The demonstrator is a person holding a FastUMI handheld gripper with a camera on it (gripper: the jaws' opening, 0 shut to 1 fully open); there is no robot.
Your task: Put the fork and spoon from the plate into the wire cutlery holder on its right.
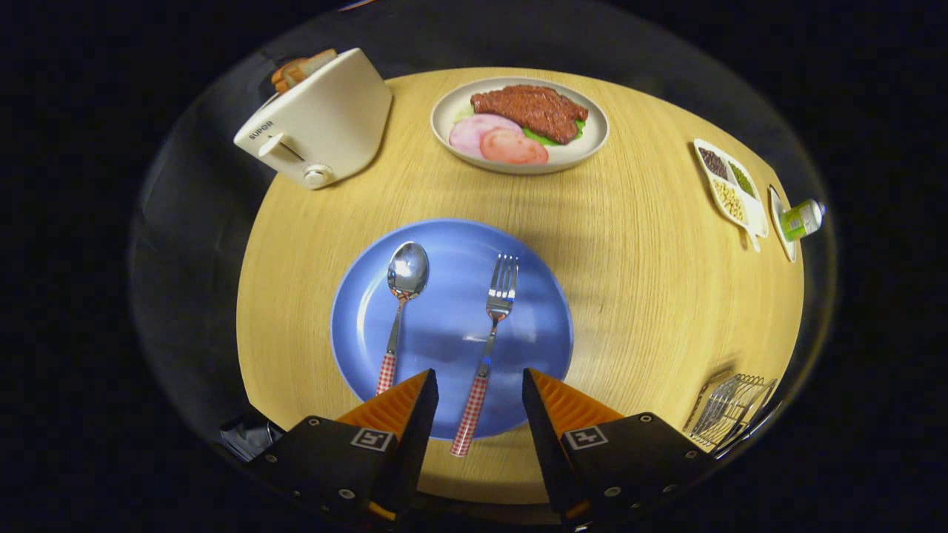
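1. The gripper (480, 385) is seen nearest, with its fingers spread wide apart and nothing grasped; the claw is released.
2. Between the fingers, the checked handle of the fork (485, 355) is found, untouched by either one. The handle end hangs over the near rim of the plate (355, 326), and the tines point away from the gripper.
3. The spoon (398, 311) is laid on the plate too, to the left of the fork and roughly parallel with it. Its handle end lies just beside the left finger, and its bowl is turned away.
4. The holder (729, 411) is placed to the right of the plate, near the table (652, 281) edge. No checked handle is seen in it, although its inside cannot be read fully.
5. It is judged that nothing of the task is done yet: both pieces are still to be moved. The fork seems to be the first one to be taken.
6. Farther off, a toaster (318, 122) with bread, a food plate (592, 141), a divided dish (729, 185) and a bottle (801, 219) are seen; these are not part of the task.
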